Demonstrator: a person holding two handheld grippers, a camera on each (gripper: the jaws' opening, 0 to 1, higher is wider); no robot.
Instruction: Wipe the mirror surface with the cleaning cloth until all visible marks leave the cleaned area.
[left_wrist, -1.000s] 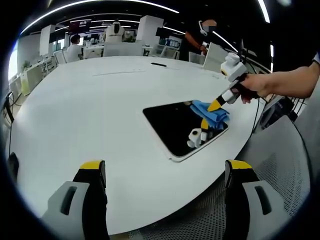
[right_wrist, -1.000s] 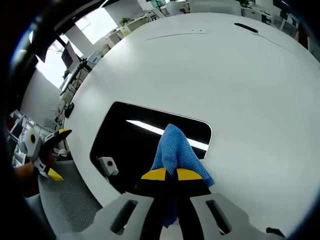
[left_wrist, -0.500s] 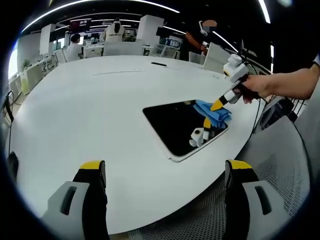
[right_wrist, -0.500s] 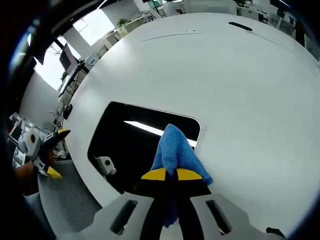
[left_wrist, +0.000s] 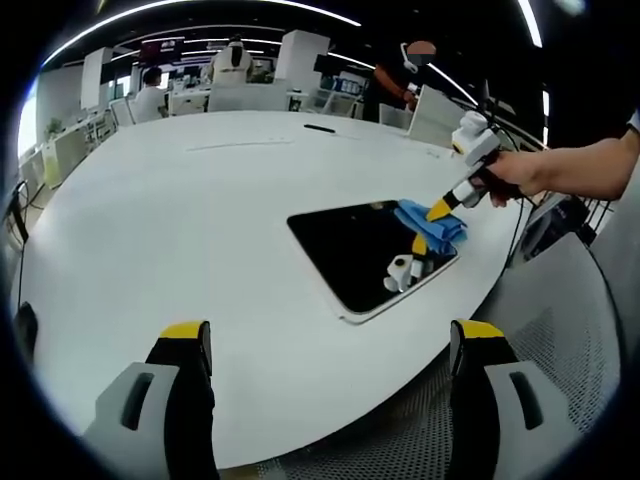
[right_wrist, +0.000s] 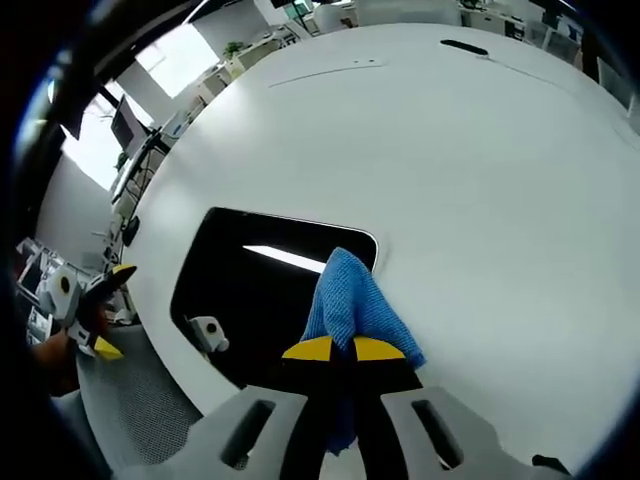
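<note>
A dark rectangular mirror (left_wrist: 365, 250) (right_wrist: 250, 290) lies flat on the big white round table (left_wrist: 180, 230) (right_wrist: 480, 170), near its edge. My right gripper (right_wrist: 338, 349) (left_wrist: 436, 211) is shut on a blue cleaning cloth (right_wrist: 350, 305) (left_wrist: 432, 222), which rests on the mirror's right end. A hand holds that gripper from the right in the left gripper view. My left gripper (left_wrist: 325, 345) is open and empty, held back over the table's near edge. The left gripper (right_wrist: 95, 315) also appears at the left of the right gripper view.
A small black object (left_wrist: 318, 128) (right_wrist: 462, 46) lies on the table's far side. Beyond the table stand desks and chairs with people (left_wrist: 150, 95). Grey mesh chair seats (left_wrist: 560, 320) (right_wrist: 130, 400) sit beside the table's edge.
My right gripper and the blue cloth have slid a little further toward the mirror's right end. The left gripper has stayed put.
</note>
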